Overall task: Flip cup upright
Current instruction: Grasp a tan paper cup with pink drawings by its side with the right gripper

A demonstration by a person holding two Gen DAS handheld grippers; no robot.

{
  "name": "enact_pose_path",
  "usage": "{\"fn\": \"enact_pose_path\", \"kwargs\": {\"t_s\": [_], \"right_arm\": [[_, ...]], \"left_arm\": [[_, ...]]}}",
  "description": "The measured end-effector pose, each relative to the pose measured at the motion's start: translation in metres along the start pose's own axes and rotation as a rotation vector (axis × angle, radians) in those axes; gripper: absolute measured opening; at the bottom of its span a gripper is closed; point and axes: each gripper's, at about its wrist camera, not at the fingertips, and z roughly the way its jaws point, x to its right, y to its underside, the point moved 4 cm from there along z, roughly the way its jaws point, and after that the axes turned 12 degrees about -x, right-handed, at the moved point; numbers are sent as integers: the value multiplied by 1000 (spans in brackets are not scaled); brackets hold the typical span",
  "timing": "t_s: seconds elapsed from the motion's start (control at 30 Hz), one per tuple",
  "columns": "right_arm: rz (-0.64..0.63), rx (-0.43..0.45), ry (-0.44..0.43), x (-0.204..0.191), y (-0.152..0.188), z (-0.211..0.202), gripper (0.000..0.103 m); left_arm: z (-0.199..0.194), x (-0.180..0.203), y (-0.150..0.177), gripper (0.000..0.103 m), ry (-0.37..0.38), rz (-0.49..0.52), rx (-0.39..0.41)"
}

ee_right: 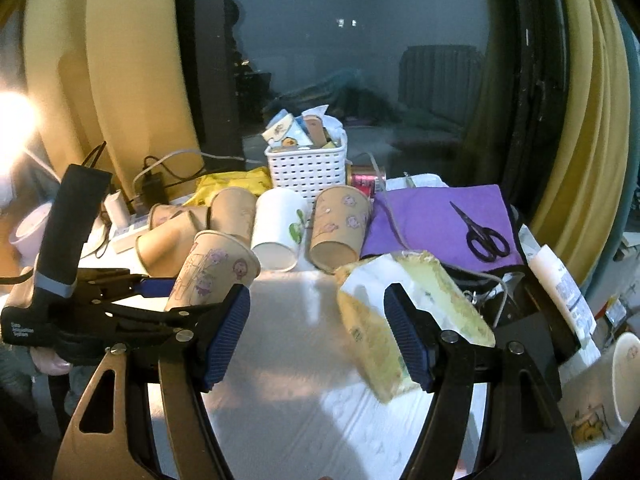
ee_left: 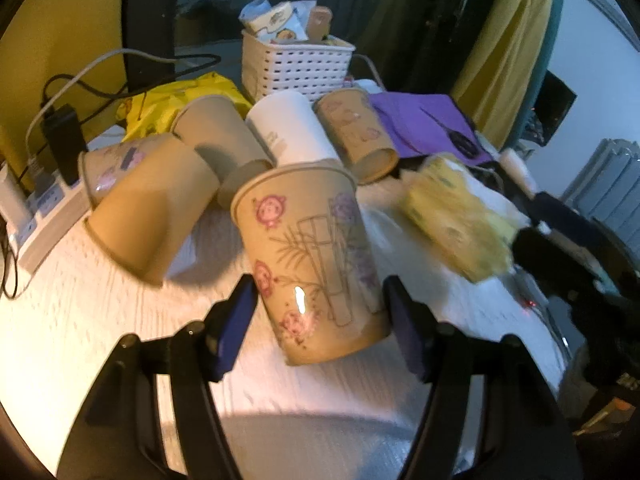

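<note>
A brown paper cup [ee_left: 316, 256] printed with pink monkeys and bamboo stands mouth up, tilted, between the fingers of my left gripper [ee_left: 324, 320]. The blue pads sit beside its lower part with small gaps; the jaws are open. The same cup [ee_right: 212, 272] shows in the right wrist view, with the left gripper [ee_right: 188, 294] around its base. My right gripper [ee_right: 316, 336] is open and empty above the white table, to the right of the cup.
Several paper cups [ee_left: 148, 208] lie on their sides behind, one of them white [ee_left: 292, 128]. A white basket [ee_left: 296, 64], a yellow tissue pack [ee_right: 408, 304], a purple cloth with scissors [ee_right: 484, 236], a power strip [ee_left: 44, 216] and cables crowd the table.
</note>
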Motion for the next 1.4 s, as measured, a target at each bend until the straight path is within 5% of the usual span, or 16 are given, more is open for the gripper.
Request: {"fn": "enact_pose_path", "kwargs": {"t_s": [0.9, 1.07, 1.4], "right_arm": [[-41, -149, -168, -99, 107, -57, 73], [-65, -166, -206, -117, 120, -63, 73], [-50, -157, -393, -158, 127, -90, 78]], "left_arm": [[-110, 9, 210, 66, -82, 9, 135], [-121, 8, 236, 66, -71, -8, 169], [-134, 5, 270, 66, -167, 23, 268]]}}
